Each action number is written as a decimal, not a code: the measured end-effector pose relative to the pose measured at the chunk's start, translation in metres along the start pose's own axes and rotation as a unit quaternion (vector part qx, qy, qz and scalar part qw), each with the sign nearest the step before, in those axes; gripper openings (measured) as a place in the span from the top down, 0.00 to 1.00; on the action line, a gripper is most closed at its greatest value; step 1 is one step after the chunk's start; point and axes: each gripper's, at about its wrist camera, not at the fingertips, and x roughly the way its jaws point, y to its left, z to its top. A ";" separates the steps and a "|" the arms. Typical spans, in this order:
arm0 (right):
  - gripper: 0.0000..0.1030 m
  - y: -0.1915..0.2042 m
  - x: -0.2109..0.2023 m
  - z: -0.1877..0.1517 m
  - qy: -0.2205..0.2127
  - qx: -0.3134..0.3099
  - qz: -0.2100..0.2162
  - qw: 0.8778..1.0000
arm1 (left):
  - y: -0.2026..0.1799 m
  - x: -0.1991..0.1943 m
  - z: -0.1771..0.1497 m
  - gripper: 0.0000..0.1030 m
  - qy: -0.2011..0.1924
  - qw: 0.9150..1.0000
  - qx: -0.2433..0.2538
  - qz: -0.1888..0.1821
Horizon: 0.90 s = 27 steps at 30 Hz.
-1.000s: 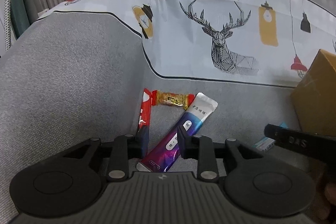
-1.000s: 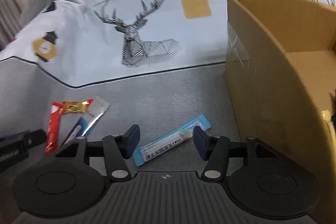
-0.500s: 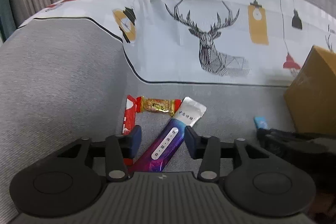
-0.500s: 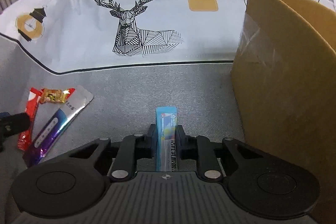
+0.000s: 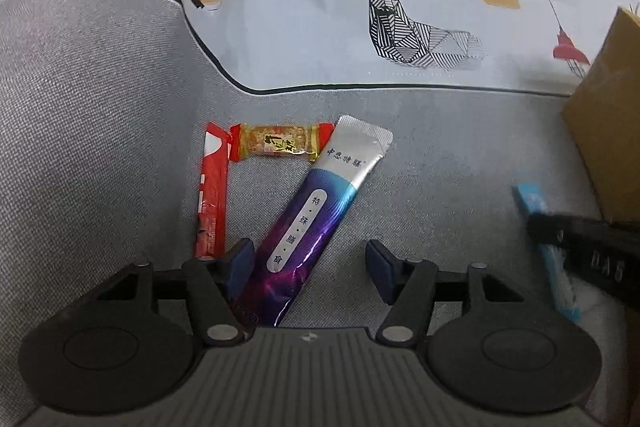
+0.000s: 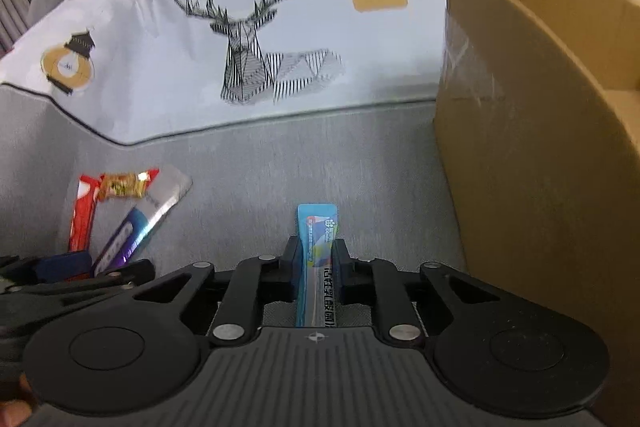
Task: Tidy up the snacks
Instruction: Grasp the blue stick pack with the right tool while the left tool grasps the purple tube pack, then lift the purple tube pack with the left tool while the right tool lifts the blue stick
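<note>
Squarely between right jaws: blue sachet [image 6: 318, 247]

Right gripper [image 6: 316, 259] clamps blue sachet [image 6: 317, 247], seemingly beside cardboard box [image 6: 532, 163].

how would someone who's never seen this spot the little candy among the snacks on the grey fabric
Find the deer print on the white cloth; just below it on the grey fabric lie three snacks. The candy is farthest from the camera, bridging the tops of the red stick and purple sachet: short, golden, with red twisted ends.
</note>
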 end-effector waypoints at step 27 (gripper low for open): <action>0.83 0.005 -0.112 -0.056 0.042 -0.151 0.109 0.982 | 0.015 -0.076 -0.054 0.92 0.050 0.955 -0.243 -0.163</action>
